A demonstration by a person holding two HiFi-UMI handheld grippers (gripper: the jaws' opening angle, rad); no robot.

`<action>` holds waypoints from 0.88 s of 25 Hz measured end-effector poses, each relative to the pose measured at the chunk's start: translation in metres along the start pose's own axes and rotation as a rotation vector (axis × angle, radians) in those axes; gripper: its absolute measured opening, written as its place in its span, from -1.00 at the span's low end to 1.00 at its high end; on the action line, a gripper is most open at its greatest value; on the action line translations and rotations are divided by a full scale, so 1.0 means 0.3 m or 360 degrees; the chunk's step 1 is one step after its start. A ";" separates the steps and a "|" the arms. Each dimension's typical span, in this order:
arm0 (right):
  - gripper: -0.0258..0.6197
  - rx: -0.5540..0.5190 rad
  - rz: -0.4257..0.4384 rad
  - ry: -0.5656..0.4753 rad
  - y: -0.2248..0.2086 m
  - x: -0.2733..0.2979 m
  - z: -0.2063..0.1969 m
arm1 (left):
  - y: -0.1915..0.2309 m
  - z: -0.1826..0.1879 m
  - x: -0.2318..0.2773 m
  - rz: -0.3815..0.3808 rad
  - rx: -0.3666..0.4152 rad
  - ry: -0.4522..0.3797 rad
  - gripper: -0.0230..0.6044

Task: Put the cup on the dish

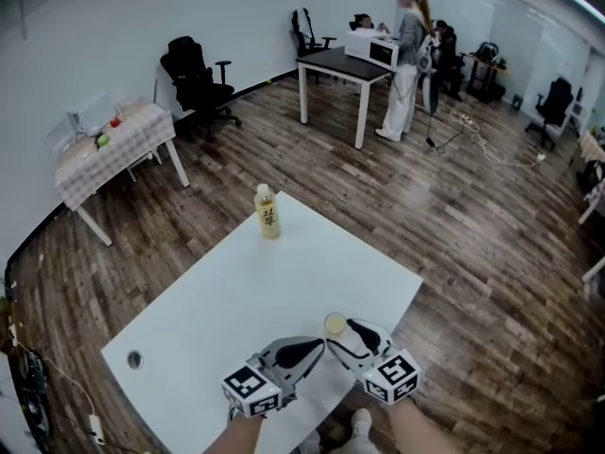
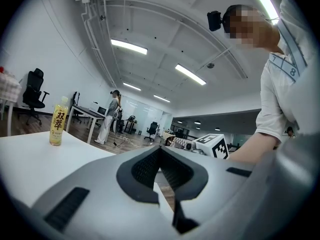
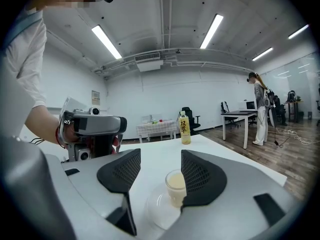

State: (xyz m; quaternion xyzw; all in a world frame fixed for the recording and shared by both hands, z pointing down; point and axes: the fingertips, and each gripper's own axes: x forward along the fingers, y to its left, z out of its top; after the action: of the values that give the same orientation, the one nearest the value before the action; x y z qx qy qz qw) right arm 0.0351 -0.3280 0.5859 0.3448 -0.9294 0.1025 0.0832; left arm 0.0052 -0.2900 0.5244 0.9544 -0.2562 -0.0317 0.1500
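Plainly, the right gripper (image 3: 160, 173) has its jaws wide apart and grips nothing. The cup (image 3: 175, 186), filled with something pale, sits low and centre in the right gripper view, upright on the dish (image 3: 156, 213). Its right side is tucked behind the right-hand pad, so I can't tell whether they touch. To my eye the placing looks done and the step in hand is getting clear: draw straight back from the cup with the jaws held wide and no sideways sweep, since a brush from that pad could tip the cup or drag the dish. The left gripper (image 2: 161, 153) is closed tight and empty, just beside its partner. Higher in the head view, a bottle (image 1: 267, 212) stands on the white table (image 1: 217, 310), well apart.
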 end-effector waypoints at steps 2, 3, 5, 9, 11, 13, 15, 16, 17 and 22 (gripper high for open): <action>-0.08 -0.0005 -0.0008 -0.0017 0.007 -0.012 0.020 | -0.005 0.007 -0.006 -0.0001 0.0009 -0.0005 -0.92; -0.09 -0.0010 -0.0011 -0.0028 0.010 -0.019 0.031 | -0.008 0.013 -0.010 0.0000 0.0015 -0.0008 -0.93; -0.14 -0.0022 -0.0011 -0.0051 0.020 -0.032 0.055 | -0.016 0.028 -0.018 0.0000 0.0025 -0.0015 -0.93; -0.29 -0.0047 -0.0007 -0.0094 0.041 -0.067 0.100 | -0.035 0.058 -0.030 0.0004 0.0041 -0.0021 -0.93; -0.40 -0.0068 -0.0017 -0.0126 0.049 -0.087 0.126 | -0.043 0.080 -0.039 0.0016 0.0044 -0.0020 -0.93; -0.57 -0.0096 -0.0020 -0.0152 0.063 -0.106 0.154 | -0.051 0.099 -0.049 0.0017 0.0053 -0.0026 -0.93; -0.67 -0.0116 -0.0020 -0.0167 0.081 -0.127 0.182 | -0.066 0.114 -0.056 0.0009 0.0067 -0.0033 -0.92; -0.70 -0.0126 -0.0019 -0.0179 0.090 -0.139 0.195 | -0.076 0.121 -0.057 0.0002 0.0075 -0.0035 -0.92; -0.73 -0.0136 -0.0018 -0.0194 0.098 -0.151 0.208 | -0.087 0.126 -0.058 -0.0005 0.0082 -0.0037 -0.93; -0.78 -0.0165 -0.0027 -0.0219 0.144 -0.200 0.259 | -0.138 0.149 -0.066 -0.0035 0.0100 -0.0057 -0.93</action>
State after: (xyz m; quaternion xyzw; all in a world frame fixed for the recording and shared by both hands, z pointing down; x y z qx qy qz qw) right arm 0.0452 -0.2779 0.4916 0.3541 -0.9340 0.0297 0.0378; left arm 0.0017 -0.2580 0.4690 0.9606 -0.2493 -0.0422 0.1151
